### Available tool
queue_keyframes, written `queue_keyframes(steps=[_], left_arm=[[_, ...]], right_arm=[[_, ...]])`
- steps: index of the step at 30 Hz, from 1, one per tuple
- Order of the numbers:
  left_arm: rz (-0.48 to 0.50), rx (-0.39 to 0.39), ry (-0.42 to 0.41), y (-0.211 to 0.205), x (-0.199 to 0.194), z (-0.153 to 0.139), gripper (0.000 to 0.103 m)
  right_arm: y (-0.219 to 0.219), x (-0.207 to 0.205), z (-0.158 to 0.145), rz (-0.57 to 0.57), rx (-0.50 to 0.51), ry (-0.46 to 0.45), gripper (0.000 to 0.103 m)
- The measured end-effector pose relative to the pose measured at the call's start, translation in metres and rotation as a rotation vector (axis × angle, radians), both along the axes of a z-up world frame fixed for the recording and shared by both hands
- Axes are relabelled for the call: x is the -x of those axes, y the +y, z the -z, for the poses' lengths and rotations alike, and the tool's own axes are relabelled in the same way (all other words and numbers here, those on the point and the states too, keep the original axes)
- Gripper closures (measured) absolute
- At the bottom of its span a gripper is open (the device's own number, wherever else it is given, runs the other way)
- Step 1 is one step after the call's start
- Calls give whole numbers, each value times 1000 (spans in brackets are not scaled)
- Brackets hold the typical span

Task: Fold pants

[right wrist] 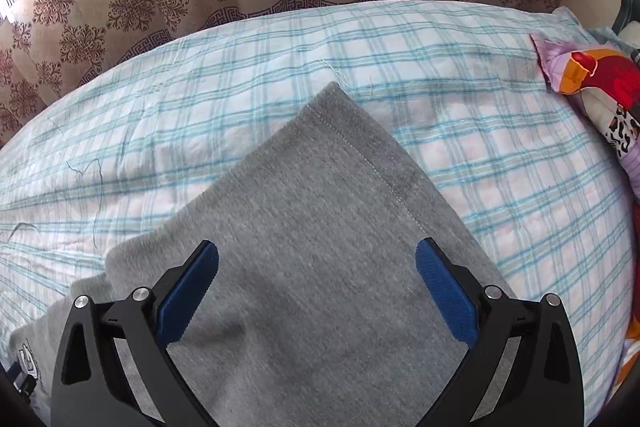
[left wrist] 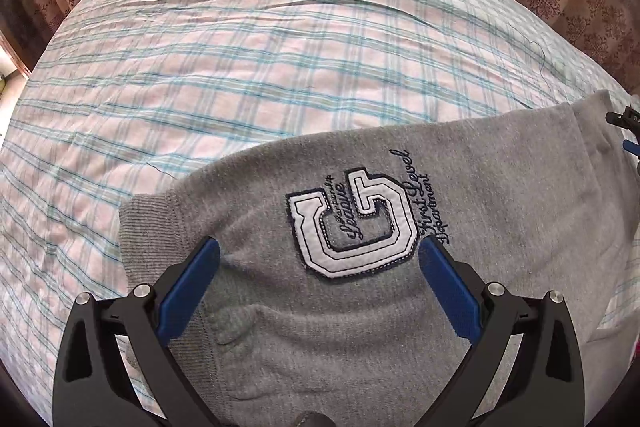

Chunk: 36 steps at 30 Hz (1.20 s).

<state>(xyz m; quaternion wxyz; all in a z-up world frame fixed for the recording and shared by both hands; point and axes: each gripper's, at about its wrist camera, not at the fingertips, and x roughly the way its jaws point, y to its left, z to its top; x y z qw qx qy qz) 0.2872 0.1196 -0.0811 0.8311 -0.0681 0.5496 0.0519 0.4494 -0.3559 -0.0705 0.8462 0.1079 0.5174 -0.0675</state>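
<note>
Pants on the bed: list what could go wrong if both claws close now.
1. The left claw is open around the patch; the stiff patch may resist pinching, so the grip could slip.
2. The right claw is open over flat fabric of the pants, not an edge; it might grab only the top layer, or the sheet too.
3. The sheet is wrinkled, so dragging could bunch the fold.

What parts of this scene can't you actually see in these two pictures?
- Grey knit pants: the near part runs off the bottom edge in both views; full length unknown.
- Right gripper: in the left wrist view, only a tip shows at the right edge.
- Colourful printed cushion: cut off by the right wrist view's edge.
</note>
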Motion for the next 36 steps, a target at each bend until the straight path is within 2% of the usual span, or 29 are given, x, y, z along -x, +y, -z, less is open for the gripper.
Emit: queue_keyframes(steps=[4,11,17,22,24,25,29,33,36], left_arm=[[-7,-3,-3,4,-5,-1,2],[-12,0,6,3,1,2,2],[-16,8,13,10,-5,6,2],[-21,3,18,10,-5,10,2],[-24,7,17,10,-4,10,2],[-27,11,15,10,-3,10,2],[-31,18,9,10,-1,5,2],[-42,46,-4,13,3,-5,2],[-69,81,-8,18,5,-8,2]], right_arm=[[2,-25,0,50,-70,6,5],[-4,-64,15,198,-88,62,5],[-9,-77,19,234,-67,73,8],[-8,-76,18,225,29,86,31],[-11,-72,14,234,39,82,52],[-15,-68,12,233,18,76,56],[-28,-50,2,226,-92,43,84],[-30,-30,-13,215,-110,0,96],[-34,-11,-23,207,-128,-20,98]])
